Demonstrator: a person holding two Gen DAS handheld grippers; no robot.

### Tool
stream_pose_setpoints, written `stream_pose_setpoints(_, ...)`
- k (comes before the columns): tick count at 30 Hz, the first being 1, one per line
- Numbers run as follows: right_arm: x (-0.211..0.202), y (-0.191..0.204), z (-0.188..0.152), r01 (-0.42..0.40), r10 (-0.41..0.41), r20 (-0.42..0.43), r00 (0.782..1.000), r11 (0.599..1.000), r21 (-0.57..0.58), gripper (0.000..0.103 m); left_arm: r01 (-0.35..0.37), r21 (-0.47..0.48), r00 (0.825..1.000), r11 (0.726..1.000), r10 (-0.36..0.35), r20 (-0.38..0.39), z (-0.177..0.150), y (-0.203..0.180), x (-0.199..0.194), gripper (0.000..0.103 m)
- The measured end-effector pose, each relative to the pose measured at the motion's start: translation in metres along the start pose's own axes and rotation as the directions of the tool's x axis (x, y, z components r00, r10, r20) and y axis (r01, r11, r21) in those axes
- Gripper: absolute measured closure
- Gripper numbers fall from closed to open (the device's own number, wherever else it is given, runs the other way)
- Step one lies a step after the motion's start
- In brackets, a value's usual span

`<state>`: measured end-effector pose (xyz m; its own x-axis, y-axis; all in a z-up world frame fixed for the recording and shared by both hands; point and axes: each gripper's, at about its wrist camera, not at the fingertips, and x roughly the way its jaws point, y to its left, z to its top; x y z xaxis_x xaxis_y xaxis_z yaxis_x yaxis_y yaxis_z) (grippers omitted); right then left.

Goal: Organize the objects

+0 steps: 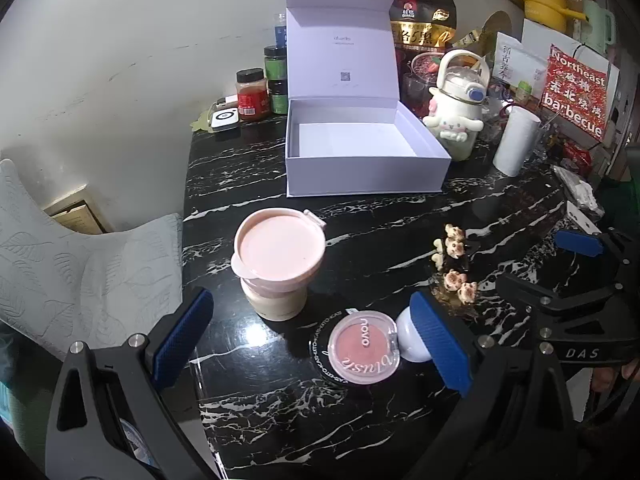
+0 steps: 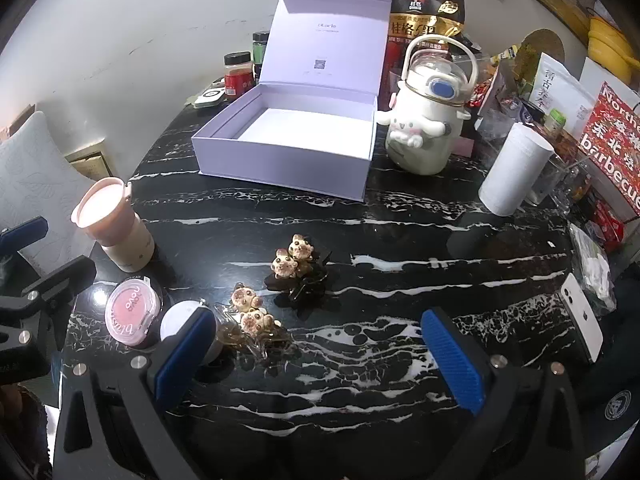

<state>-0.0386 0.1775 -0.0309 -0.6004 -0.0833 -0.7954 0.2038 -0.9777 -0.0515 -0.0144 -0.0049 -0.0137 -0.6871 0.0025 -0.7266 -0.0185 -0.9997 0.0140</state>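
Glossy marbled table (image 2: 400, 240), perhaps stone

Left wrist view looks steeply down over the black marble table (image 1: 360, 216) from its near left edge; right wrist view looks down from further right. Both share the open white box (image 1: 360, 148) (image 2: 288, 144) and blush compact (image 1: 363, 347) (image 2: 131, 312).
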Motion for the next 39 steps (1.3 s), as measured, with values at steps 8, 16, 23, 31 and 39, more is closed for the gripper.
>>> stream_pose_setpoints(8,0.0005,-0.0010,0.0020,-0.006,0.005,-0.006,1.000,1.000,-0.009,0.000,0.000,-0.001,1.000,1.000,0.000,-0.005,-0.0008,0.0002,0.0014,0.004)
stream_pose_setpoints(16,0.0010,-0.0024,0.0011,-0.010,0.010,-0.005,1.000,1.000,-0.013,0.000,0.011,-0.002,1.000,1.000,-0.011,-0.011,-0.0024,-0.0033,0.0006,0.004)
stream_pose_setpoints(23,0.0007,-0.0040,-0.0003,-0.009,0.009,-0.004,1.000,1.000,-0.009,0.000,0.015,-0.001,1.000,1.000,-0.015,-0.013,-0.0006,-0.0033,0.0003,0.004)
stream_pose_setpoints(31,0.0004,-0.0048,-0.0011,-0.010,0.010,-0.006,1.000,1.000,-0.007,0.000,0.016,-0.001,1.000,1.000,-0.016,-0.014,-0.0009,-0.0044,-0.0002,0.004)
stream_pose_setpoints(39,0.0003,-0.0059,-0.0016,-0.009,0.009,-0.005,1.000,1.000,-0.005,0.000,0.010,0.000,1.000,1.000,-0.010,-0.016,-0.0007,-0.0030,-0.0008,0.004)
